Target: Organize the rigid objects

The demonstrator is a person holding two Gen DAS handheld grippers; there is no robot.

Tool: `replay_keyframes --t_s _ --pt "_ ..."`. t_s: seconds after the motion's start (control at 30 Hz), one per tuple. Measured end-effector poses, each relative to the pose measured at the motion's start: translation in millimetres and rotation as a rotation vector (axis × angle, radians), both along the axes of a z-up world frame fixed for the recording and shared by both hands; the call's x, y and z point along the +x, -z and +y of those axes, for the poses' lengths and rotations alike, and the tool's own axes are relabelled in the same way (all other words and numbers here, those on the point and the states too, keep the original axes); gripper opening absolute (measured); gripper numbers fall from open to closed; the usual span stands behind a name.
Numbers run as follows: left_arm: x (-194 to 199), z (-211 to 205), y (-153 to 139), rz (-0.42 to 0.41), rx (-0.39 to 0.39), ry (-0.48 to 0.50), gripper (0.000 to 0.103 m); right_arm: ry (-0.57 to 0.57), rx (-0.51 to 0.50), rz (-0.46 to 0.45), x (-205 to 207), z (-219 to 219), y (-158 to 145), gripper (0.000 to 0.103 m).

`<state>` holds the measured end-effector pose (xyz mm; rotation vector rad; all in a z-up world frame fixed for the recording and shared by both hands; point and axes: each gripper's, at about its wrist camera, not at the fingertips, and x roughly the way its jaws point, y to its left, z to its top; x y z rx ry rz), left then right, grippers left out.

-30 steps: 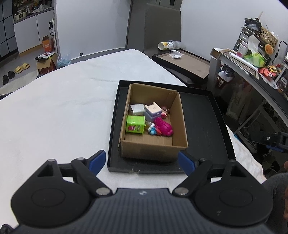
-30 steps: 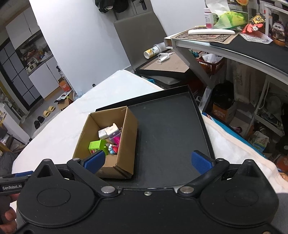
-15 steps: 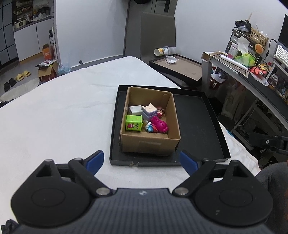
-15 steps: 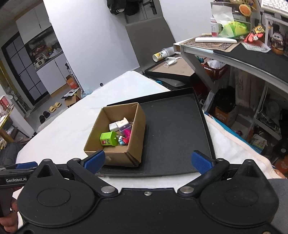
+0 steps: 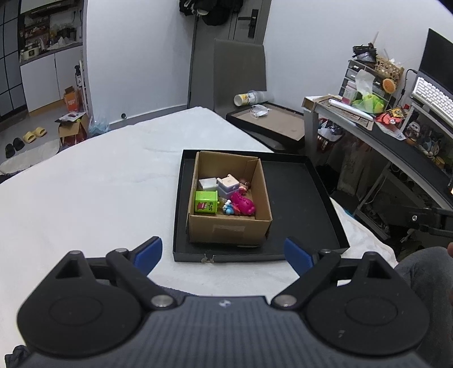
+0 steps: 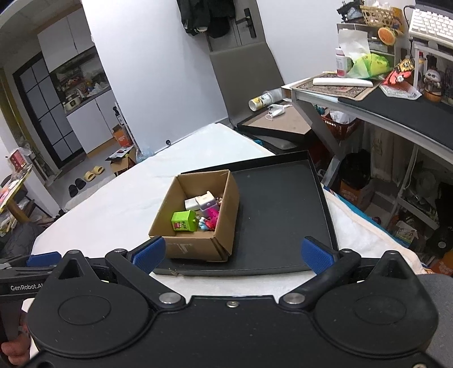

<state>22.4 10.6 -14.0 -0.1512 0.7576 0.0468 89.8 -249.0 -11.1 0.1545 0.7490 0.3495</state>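
On black tray point(image 5: 300, 203), cardboard box point(image 5: 229, 229) hugging left edge, right half bare

White cover point(image 5: 85, 198) spreading beneath and left of left tongs point(image 5: 223, 252). Grey chair point(image 5: 239, 70) standing far ahead. Paper cup point(image 5: 245, 98) lying on side in front of chair, at far edge of brown framed board point(image 5: 277, 126); face mask point(image 5: 260, 110) lying beside cup. Cluttered desk point(image 5: 396, 141) running along right of tongs, white keyboard point(image 5: 430, 96) sitting at far right. Yellow slippers point(image 5: 34, 134), black slippers point(image 5: 14, 144), open carton point(image 5: 70, 130) sitting on floor far ahead-left. Dark clothes point(image 5: 209, 10) hanging on door, far ahead.
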Motion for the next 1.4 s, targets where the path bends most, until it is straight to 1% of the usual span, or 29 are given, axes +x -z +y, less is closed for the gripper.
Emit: replay_keyframes --t_s 0.2,0.43,0.6,0.83,0.97,1.4 --pt "-12.4 -4.5 -3.4 -0.014 0.010 0.015 0.092 0.007 0.021 -0.020 -10.4 -1.2 -5.8 0.103" --pt "-27.0 -2.1 -9.7 -0.037 0.011 0.001 0.093 0.001 0.015 -0.044 -23.4 -1.2 -12.2 0.103" --pt "-34.6 -1.3 -11.6 -0.039 0.018 -0.001 0.093 0.010 0.037 -0.061 -30.6 -5.6 -16.9 0.103" --pt "-45.0 -1.3 -16.8 -0.055 0.025 -0.008 0.093 -0.011 0.038 -0.065 -39.5 -0.8 -19.2 0.103" --pt "-49.8 -2.1 -20.1 -0.068 0.029 -0.009 0.093 -0.014 0.015 -0.073 -44.5 1.8 -21.4 0.103" --pt "-58.3 -7.0 -26.5 -0.089 0.037 0.004 0.093 -0.012 -0.002 -0.089 -53.3 2.2 -26.6 0.103"
